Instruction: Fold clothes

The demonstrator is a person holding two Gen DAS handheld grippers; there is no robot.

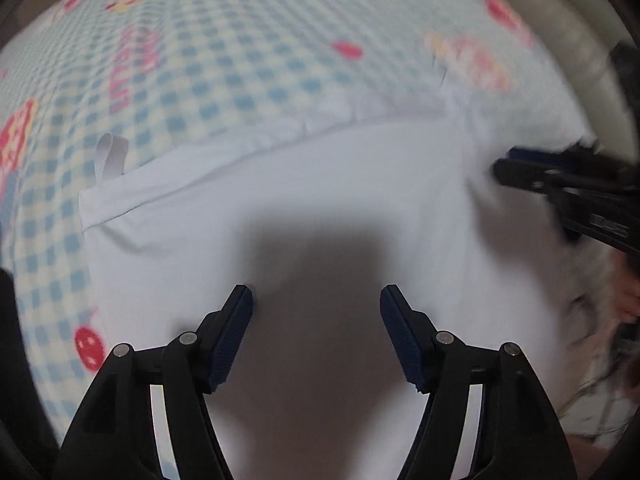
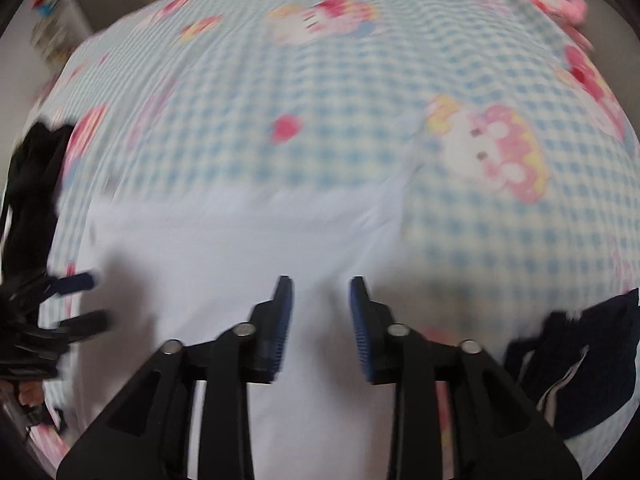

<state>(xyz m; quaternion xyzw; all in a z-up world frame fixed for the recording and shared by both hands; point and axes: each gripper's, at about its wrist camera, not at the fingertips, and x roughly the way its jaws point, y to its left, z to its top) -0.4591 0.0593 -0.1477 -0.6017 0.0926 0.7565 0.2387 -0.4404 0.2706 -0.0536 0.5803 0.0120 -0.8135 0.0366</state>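
The left gripper [image 1: 316, 300] is matte black plastic, with two angular fingers faced in dark-blue ribbed pads [image 1: 234, 336] and round silver pins at the linkage joints above them. The right gripper [image 2: 322, 292] matches, its pads [image 2: 280, 320] a brighter blue. White lettering, unreadable, marks its side.

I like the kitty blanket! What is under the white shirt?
The white garment lies flat on the blue checked blanket with its cartoon kitties. The blanket shows all around it, but the part beneath is covered, so any pictures or things there cannot be seen.
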